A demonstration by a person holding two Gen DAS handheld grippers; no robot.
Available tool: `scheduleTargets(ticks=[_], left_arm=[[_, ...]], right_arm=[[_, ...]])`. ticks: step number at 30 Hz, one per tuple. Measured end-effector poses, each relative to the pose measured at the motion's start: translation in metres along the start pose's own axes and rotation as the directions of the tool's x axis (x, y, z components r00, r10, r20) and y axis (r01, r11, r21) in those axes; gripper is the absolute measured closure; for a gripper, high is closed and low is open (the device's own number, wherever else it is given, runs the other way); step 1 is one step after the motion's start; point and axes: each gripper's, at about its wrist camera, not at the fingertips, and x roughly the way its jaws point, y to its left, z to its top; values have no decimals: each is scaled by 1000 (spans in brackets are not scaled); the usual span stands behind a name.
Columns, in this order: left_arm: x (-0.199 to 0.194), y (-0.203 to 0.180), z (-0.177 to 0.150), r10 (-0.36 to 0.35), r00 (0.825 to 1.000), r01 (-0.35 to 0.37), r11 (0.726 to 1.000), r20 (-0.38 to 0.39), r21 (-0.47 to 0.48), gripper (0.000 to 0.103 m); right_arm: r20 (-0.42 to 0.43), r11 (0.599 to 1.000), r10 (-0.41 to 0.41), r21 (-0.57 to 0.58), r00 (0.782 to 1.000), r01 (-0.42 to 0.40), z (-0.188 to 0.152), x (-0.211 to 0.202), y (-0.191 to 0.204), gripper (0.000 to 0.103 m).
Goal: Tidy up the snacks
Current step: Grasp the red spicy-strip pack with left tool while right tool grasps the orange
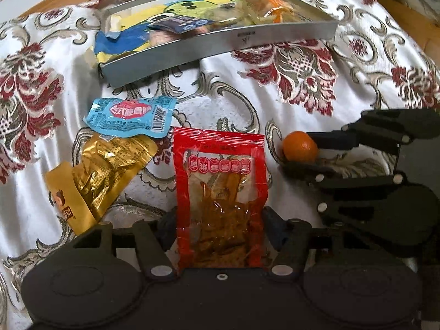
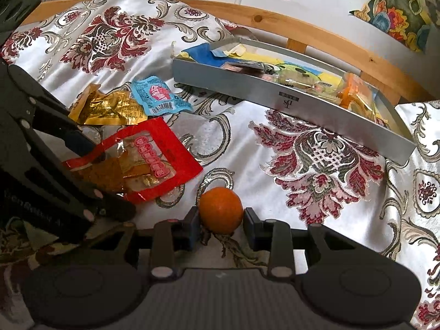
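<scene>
Progress: partly done. The grey tray already holds several packets on its cartoon-print liner: a dark wrapper, a pale one, and an orange-and-clear bag at the right end. Exact count not readable.

Still outside, all on the bedspread on the near side of the tray:
- blue packet, near the tray's left end
- gold packet, just nearer than the blue one, edges overlapping
- red packet, nearer again, roughly opposite the tray's middle
- orange, small citrus, right of the red packet, well apart from the tray

Left tool: fingers straddle the red packet's lower end, look clamped on it, contact partly hidden. The packet lies flat on the bedspread.
Right tool: fingers either side of the orange, left pad touching, slight gap at the right pad, so not fully clenched yet. The orange sits on the bedspread.

My read: four items left, two being picked.
</scene>
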Motion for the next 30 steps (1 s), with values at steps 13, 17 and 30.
scheduleTargets(ticks=[13,17,30], left_arm=[[-8,-9,-1,-6,996,4,1000,86,19,52],[-5,-5,-1,-11,998,12,1000,66,-12,46],[-12,-2,0,-30,993,37,997,112,-63,57]], right_arm=[[17,998,-56,-41,998,56,0,-1,4,69],[19,998,-57,-36,998,58,1,-2,3,69],[95,980,-164,-96,982,173,2,-7,6,69]])
